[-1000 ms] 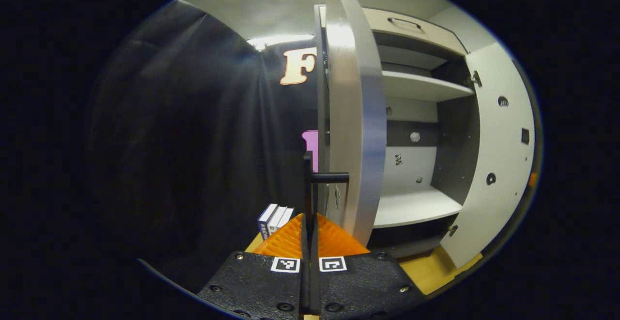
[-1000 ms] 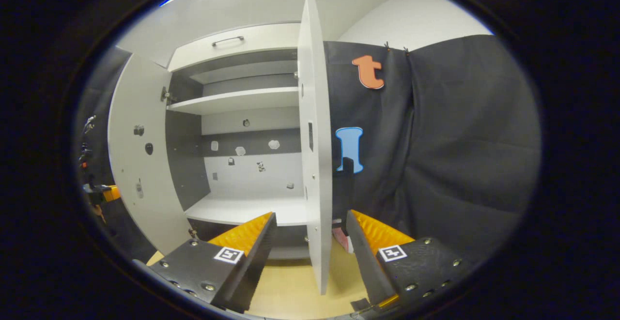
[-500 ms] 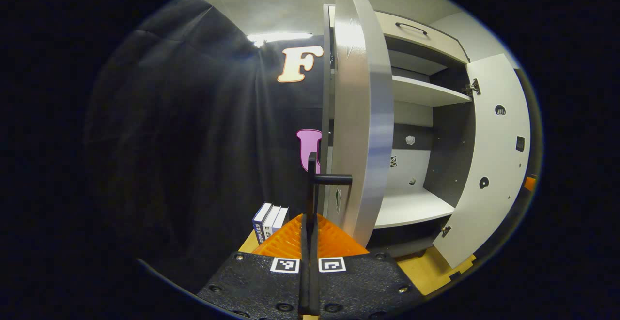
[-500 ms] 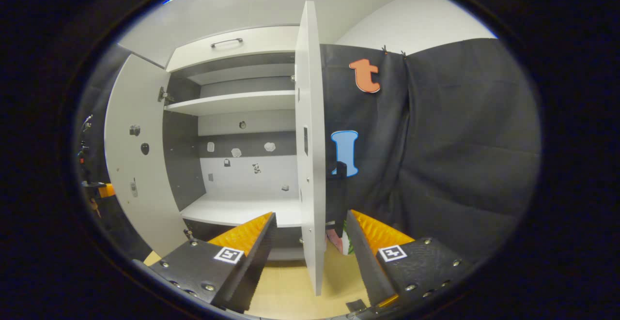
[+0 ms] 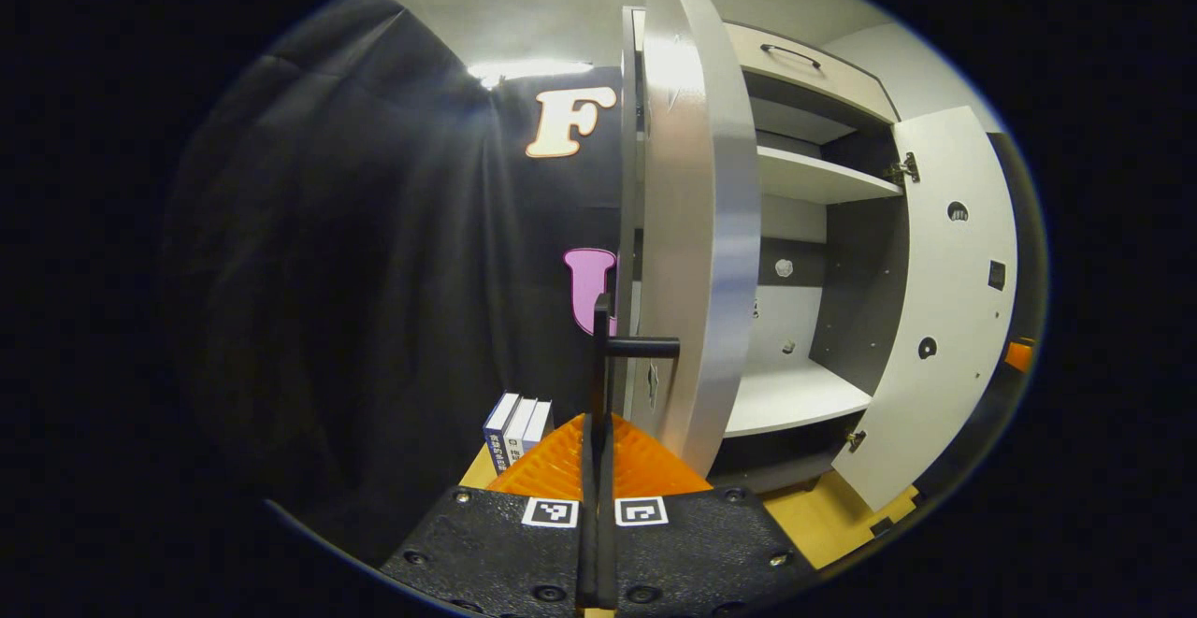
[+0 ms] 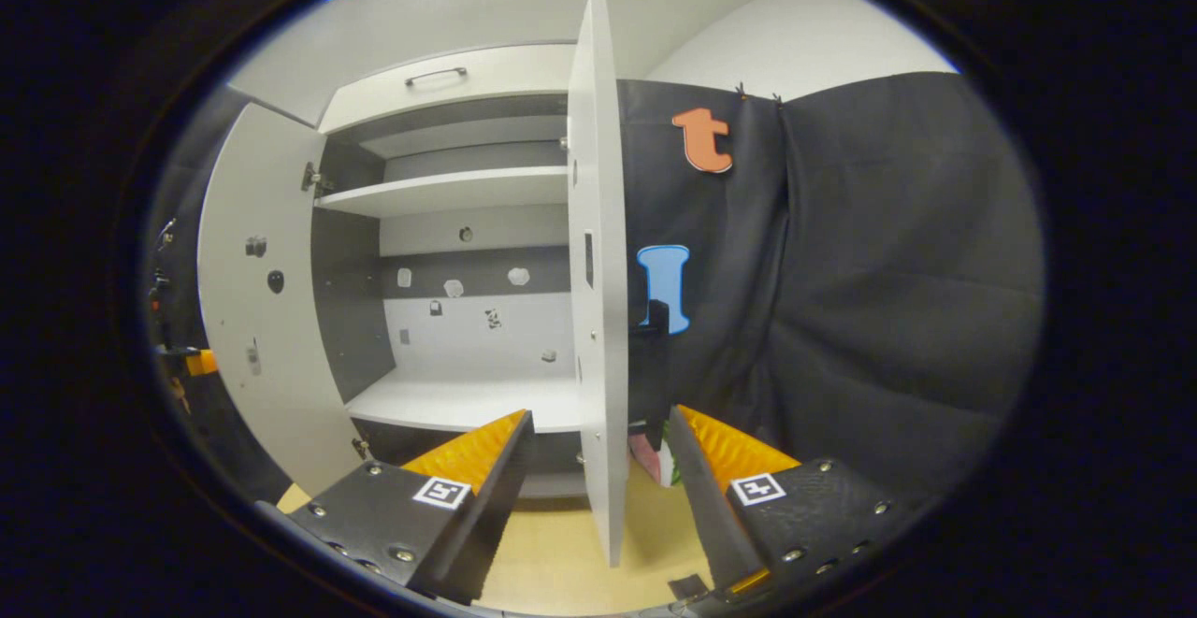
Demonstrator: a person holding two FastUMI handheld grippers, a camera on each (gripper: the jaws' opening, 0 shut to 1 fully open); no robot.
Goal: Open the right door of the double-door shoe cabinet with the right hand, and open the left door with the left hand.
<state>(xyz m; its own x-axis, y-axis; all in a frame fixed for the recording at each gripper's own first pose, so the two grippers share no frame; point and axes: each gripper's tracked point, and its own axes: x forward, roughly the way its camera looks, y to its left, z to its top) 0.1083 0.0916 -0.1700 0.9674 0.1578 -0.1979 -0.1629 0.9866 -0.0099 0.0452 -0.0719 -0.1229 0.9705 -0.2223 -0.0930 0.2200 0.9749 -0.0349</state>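
Both white cabinet doors [image 6: 598,272] stand open; left tongs [image 5: 598,468] clench a black handle [image 5: 603,356], right tongs [image 6: 598,440] gape.

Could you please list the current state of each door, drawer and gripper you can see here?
left door: swung wide open.
right door: swung wide open, its edge between the spread fingers.
left door's handle: gripped.
left gripper: shut on the handle.
right gripper: open, holding nothing.
top drawer: closed.
cabinet shelves: bare.
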